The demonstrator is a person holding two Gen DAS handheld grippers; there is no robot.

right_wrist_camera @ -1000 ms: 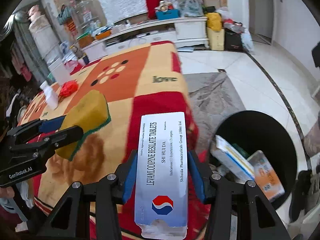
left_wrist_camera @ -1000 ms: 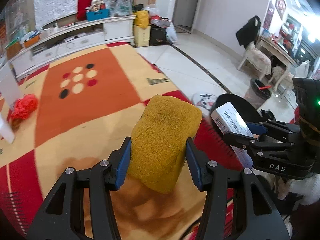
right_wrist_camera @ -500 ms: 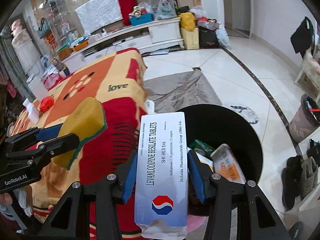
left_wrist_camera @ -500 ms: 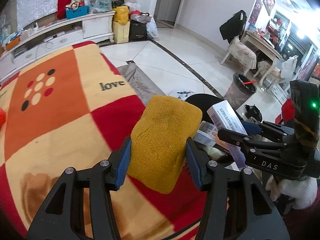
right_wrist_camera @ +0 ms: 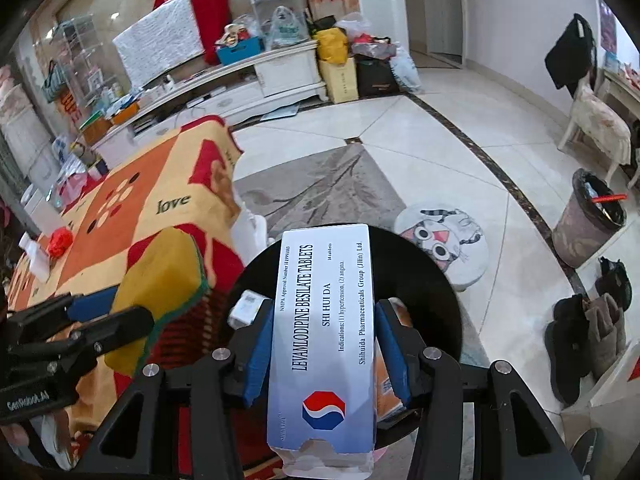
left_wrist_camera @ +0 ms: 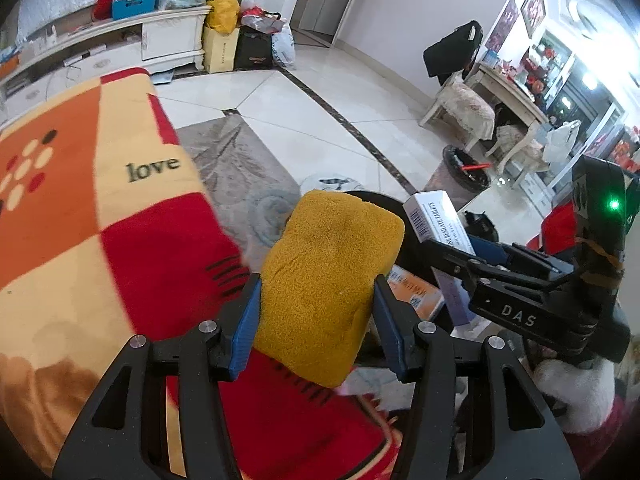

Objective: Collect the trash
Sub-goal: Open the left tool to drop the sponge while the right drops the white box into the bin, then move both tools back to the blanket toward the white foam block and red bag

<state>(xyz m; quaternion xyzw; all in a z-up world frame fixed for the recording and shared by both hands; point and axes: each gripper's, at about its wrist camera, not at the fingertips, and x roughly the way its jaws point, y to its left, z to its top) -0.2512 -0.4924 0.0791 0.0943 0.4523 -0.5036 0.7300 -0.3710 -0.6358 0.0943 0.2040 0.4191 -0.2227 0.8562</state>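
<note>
Two claws over one black bin (right_wrist_camera: 440,280): the left claw (left_wrist_camera: 316,316), its jaws just eased slightly wider, grips one yellow sponge (left_wrist_camera: 328,280) at the bin's edge, the right claw (right_wrist_camera: 320,356) grips one tablet box (right_wrist_camera: 324,328) above the bin, with two boxes visible inside.

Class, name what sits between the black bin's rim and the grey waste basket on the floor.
In the right wrist view, a round cat-face mat lies on the tiles between the black bin and the grey waste basket.
</note>
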